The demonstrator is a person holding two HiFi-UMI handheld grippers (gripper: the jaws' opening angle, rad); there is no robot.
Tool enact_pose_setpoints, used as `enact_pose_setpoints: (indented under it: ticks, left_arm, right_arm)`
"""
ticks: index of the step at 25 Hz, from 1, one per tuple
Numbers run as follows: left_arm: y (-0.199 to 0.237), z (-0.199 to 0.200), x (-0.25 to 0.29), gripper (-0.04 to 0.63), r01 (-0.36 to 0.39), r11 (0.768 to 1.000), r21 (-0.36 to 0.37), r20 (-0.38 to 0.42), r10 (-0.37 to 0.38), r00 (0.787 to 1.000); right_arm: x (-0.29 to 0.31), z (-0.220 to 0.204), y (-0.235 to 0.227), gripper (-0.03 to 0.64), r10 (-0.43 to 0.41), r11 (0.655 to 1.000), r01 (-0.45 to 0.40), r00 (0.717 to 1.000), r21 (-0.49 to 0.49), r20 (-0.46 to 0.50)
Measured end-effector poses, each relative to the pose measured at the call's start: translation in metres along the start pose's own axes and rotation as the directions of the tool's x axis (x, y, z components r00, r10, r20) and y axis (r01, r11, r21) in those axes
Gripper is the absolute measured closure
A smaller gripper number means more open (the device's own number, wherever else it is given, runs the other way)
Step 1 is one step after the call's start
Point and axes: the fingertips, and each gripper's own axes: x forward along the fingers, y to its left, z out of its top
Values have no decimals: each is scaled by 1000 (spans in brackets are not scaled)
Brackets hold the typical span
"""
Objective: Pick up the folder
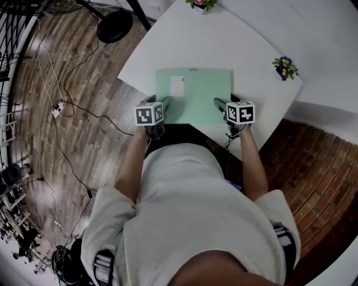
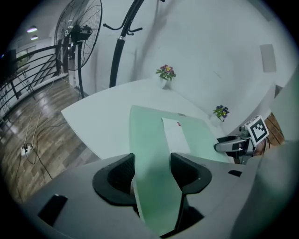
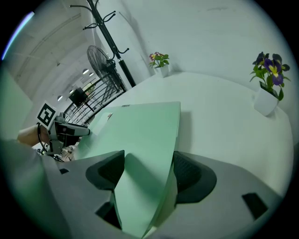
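Seemingly loose, folder (image 1: 196, 92) between left and right fingers (image 2: 189, 172)

White table (image 1: 224, 39) with green folder (image 1: 201, 95) and 2 small flower pots (image 1: 285, 68) (image 1: 200, 3)

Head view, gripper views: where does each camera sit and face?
Head view: on the person's head, looking steeply down at table and green folder; torso, forearms show.
Left gripper view: on the left claw, facing across the folder; right claw shows.
Right gripper view: on the right claw, facing across the folder; left claw shows.
Both gripper views share the fan and flowerpots.
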Motion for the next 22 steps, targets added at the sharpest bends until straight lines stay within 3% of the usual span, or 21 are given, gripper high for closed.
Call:
enact_pose_setpoints:
  ticks: [14,16,18,22]
  left_arm:
    - [11,-7,1,325,62,997,-49,-62,-65,996]
    - [7,-7,1,318,93,995,-39,-76,-95,993]
    - [2,-8,2,264,107,994,-2,-94,-107,990]
    - [2,-12,4,261,62,997,46,-98,-57,994]
  right_arm:
    - [12,2,7,273,78,997,-78,997,8,-10]
    - [12,3,7,273,82,997,-82,997,10,-8]
    - [11,4,7,275,76,997,-76,997,10,-7]
    - [9,4,8,278,55,998,-56,998,6,9]
